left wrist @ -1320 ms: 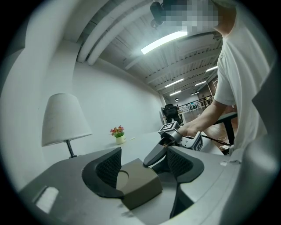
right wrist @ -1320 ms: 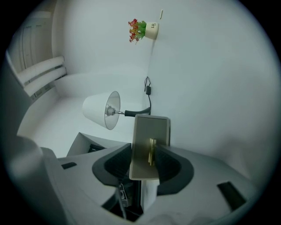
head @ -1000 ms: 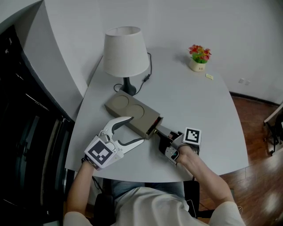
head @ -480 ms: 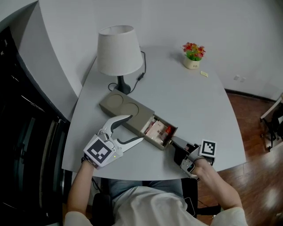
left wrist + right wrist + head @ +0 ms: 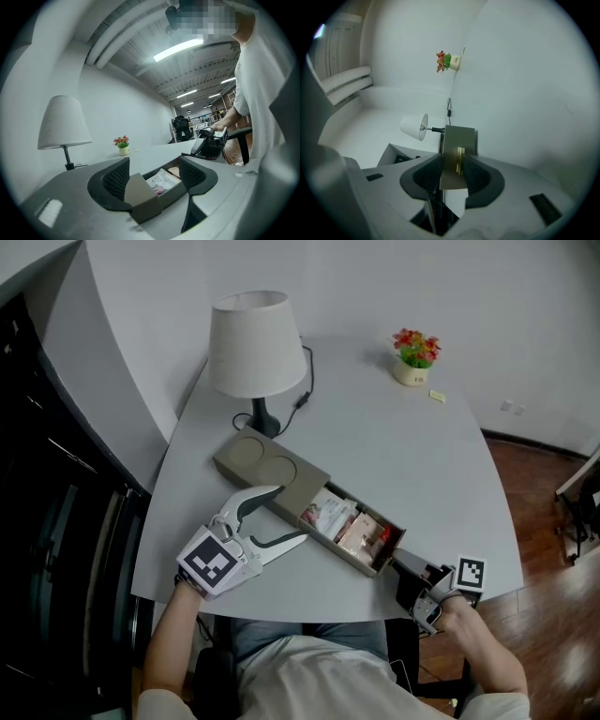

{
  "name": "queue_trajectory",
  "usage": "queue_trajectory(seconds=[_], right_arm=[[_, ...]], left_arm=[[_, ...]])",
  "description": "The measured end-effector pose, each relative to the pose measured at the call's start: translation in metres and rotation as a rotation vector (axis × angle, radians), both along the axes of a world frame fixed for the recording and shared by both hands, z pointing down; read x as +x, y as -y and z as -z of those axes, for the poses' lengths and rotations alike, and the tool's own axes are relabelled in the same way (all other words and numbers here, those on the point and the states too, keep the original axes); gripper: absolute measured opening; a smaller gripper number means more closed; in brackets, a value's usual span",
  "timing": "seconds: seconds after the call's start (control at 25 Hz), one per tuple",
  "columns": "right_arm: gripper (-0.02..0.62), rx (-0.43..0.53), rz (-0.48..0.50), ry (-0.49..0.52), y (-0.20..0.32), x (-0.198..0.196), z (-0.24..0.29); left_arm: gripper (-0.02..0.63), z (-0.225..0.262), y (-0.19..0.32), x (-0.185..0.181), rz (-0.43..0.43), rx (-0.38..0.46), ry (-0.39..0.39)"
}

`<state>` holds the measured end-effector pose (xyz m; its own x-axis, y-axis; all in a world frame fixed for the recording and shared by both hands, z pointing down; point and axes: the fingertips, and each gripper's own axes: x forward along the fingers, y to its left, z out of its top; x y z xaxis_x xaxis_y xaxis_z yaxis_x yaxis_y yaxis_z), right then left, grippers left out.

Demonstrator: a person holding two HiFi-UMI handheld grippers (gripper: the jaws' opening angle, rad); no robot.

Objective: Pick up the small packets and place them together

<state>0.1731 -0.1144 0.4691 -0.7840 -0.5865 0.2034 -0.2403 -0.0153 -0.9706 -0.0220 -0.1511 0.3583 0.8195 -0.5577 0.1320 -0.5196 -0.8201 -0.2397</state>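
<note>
The right gripper (image 5: 399, 566) has its jaws narrow and closed on the front panel of a drawer (image 5: 342, 551). In the right gripper view the panel (image 5: 457, 140) stands upright between the pads, its small brass pull against the right pad. The drawer stands open, sticking out of a flat olive-grey box (image 5: 267, 465) on the white table (image 5: 422, 456).

The small packets (image 5: 330, 515) lie inside the drawer, just beyond the right gripper's fingertips. The pale ones are nearer the box and the brownish, red-marked ones (image 5: 367, 533) nearer the fingers.

The left gripper (image 5: 287, 514) has its jaws wide apart and straddles the box's near corner (image 5: 140, 199). That corner sits close to the left pad and may be touching it, though the view leaves this unclear. A gap shows at the right pad, and the packets (image 5: 161, 180) appear between and past the two fingers.

A white-shaded lamp (image 5: 255, 343) stands beyond the box, well past the left fingertips. A small flower pot (image 5: 413, 357) stands near the table's far edge.
</note>
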Motion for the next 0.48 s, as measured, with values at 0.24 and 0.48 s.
queue_trajectory(seconds=[0.24,0.48], right_arm=[[0.146,0.008,0.044,-0.045,-0.013,0.01,0.002],[0.147,0.022,0.046,-0.073,-0.009,0.016,0.001]], left_arm=[[0.336,-0.004,0.0,0.01,-0.016,-0.011,0.004],[0.336,-0.005,0.0,0.01,-0.02,-0.013,0.001]])
